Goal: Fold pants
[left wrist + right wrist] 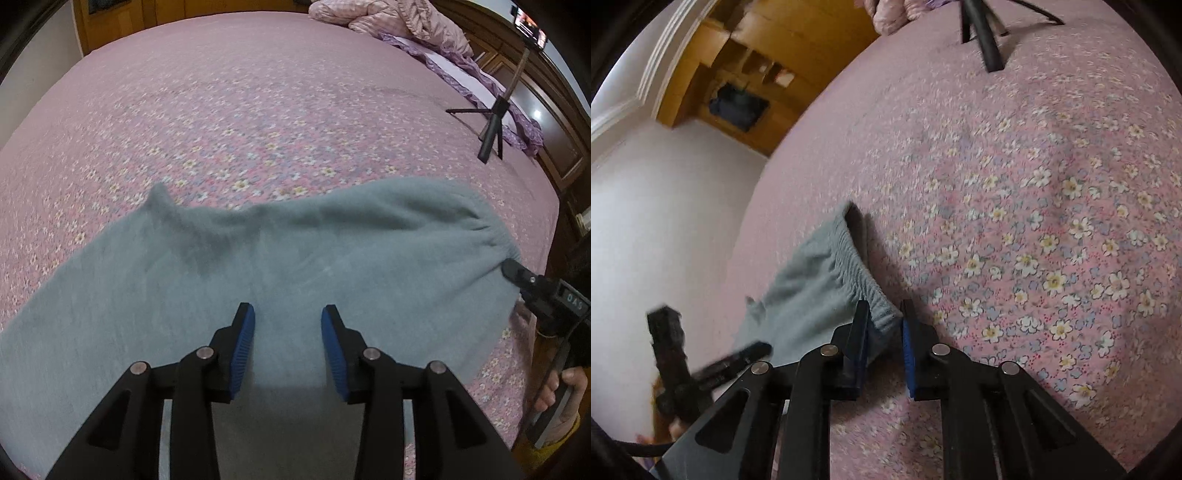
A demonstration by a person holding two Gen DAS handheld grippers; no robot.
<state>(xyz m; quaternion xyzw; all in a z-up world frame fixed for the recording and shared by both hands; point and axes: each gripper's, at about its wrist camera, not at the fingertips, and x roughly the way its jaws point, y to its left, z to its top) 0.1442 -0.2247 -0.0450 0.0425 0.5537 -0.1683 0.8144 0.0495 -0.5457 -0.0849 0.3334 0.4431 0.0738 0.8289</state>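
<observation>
Grey-blue pants lie spread across the pink floral bed, elastic waistband to the right, legs running off to the lower left. My left gripper hovers open and empty over the middle of the pants. In the right wrist view my right gripper is part open, with the corner of the waistband between its blue pads. The right gripper also shows in the left wrist view at the waistband corner, and the left gripper shows in the right wrist view.
A black tripod stands on the bed at the right, also in the right wrist view. A crumpled pink quilt and purple pillows lie at the far end. A wooden wardrobe stands beyond the bed.
</observation>
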